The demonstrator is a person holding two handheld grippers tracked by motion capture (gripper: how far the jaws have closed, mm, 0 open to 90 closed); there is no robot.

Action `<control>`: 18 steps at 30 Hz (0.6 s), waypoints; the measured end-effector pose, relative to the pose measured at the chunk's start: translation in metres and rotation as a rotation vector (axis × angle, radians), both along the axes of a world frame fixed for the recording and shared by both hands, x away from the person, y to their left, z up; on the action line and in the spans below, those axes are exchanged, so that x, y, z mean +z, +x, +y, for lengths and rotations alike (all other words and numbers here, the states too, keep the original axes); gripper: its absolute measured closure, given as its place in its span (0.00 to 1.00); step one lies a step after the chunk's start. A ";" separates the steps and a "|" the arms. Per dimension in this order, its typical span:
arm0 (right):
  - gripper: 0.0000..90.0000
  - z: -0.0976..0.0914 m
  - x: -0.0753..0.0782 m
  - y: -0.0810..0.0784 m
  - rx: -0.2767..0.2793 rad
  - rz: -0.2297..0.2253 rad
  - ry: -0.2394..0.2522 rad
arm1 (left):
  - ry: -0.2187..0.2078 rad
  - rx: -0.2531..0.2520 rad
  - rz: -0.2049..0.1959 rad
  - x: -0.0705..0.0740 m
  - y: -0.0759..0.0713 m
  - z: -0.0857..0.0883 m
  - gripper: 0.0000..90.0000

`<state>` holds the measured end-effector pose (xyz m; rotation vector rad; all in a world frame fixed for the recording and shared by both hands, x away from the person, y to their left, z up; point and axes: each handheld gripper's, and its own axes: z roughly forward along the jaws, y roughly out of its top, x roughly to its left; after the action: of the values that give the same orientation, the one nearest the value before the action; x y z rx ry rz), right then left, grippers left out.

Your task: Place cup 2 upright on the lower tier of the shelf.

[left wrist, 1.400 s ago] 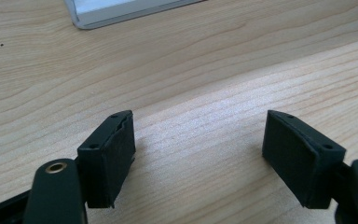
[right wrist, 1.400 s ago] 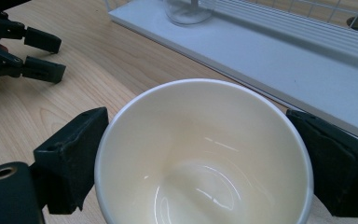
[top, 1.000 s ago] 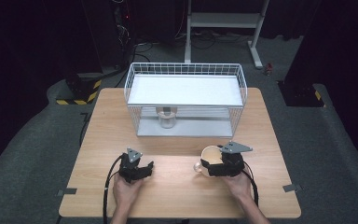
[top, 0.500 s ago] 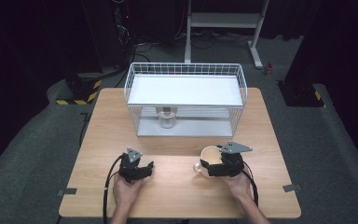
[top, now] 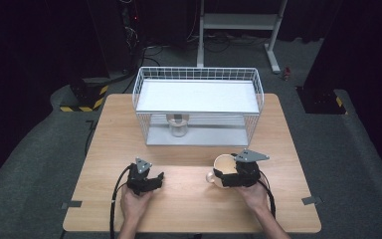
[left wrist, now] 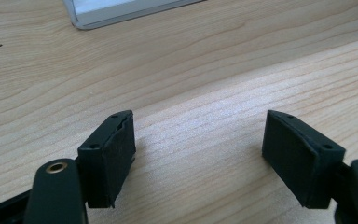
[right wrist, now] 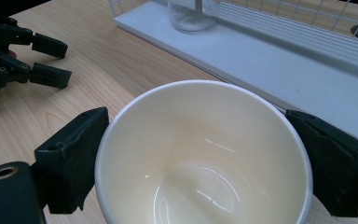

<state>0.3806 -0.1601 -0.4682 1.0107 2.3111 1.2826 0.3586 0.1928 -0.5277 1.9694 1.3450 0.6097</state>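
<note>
Right gripper view, nearest first: the right hand-held gripper [right wrist: 200, 163] has its two black jaws pressed against opposite sides of a cream cup [right wrist: 204, 154], gripping it by the outer wall just below the rim, with the cup's mouth facing the camera. From the high view the cup [top: 223, 168] sits at the near right of the worktop [top: 189, 149], its handle pointing left. The left hand-held gripper [top: 155, 179] rests on the near left of the worktop, its jaws standing apart with nothing between them. Farther off stands a white wire rack [top: 197, 102], with a clear glass [top: 178, 125] on its lower shelf. The hold on a smooth, rounded wall looks risky: glazed ceramic could slip or rotate between the pads when lifted. Carried toward the rack, the cup could also knock the wire front or the glass.
</note>
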 end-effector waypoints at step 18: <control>0.11 -0.004 0.016 0.019 -0.021 0.014 0.017 | 0.000 -0.001 0.000 0.000 0.000 0.000 0.29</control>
<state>0.4000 -0.1640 -0.4521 1.0497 2.2972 1.2932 0.3587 0.1931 -0.5277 1.9702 1.3442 0.6090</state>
